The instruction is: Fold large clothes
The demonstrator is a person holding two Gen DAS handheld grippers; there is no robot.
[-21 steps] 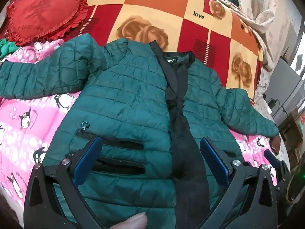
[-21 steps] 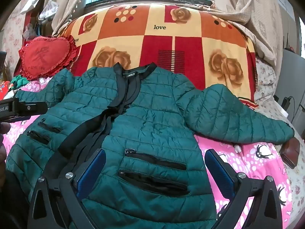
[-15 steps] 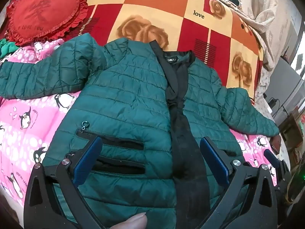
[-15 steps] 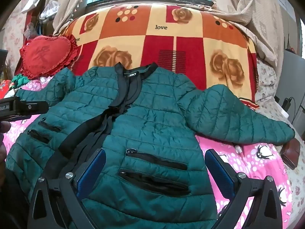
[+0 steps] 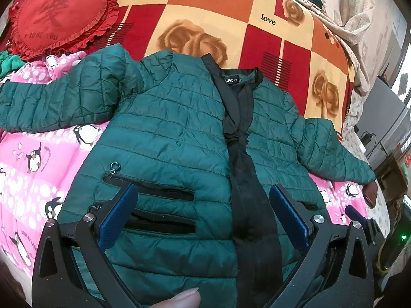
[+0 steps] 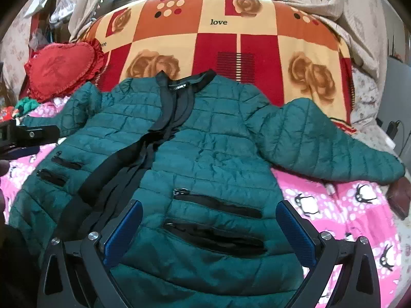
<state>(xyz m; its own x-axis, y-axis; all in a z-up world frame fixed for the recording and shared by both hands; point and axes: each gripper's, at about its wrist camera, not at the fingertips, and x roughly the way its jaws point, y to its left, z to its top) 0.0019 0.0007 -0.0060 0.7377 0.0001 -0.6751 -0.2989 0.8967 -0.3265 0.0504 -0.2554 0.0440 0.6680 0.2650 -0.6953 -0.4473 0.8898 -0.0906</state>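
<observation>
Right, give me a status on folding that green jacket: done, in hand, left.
Done: the green jacket lies spread front-up on the pink penguin bedspread, both sleeves out to the sides. In hand: nothing gripped; the left gripper and right gripper are both open above the hem near the pockets. Left: every fold. The left sleeve and right sleeve are unfolded, and the body is at full length.

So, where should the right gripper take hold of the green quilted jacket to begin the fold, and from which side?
Probably the cuff of the spread sleeve on the green quilted jacket. It lies flat over the pink penguin blanket, away from the body, so its free end is reachable. The open right gripper could come from the outer right edge, pinch it, then carry it inward across the chest.
</observation>
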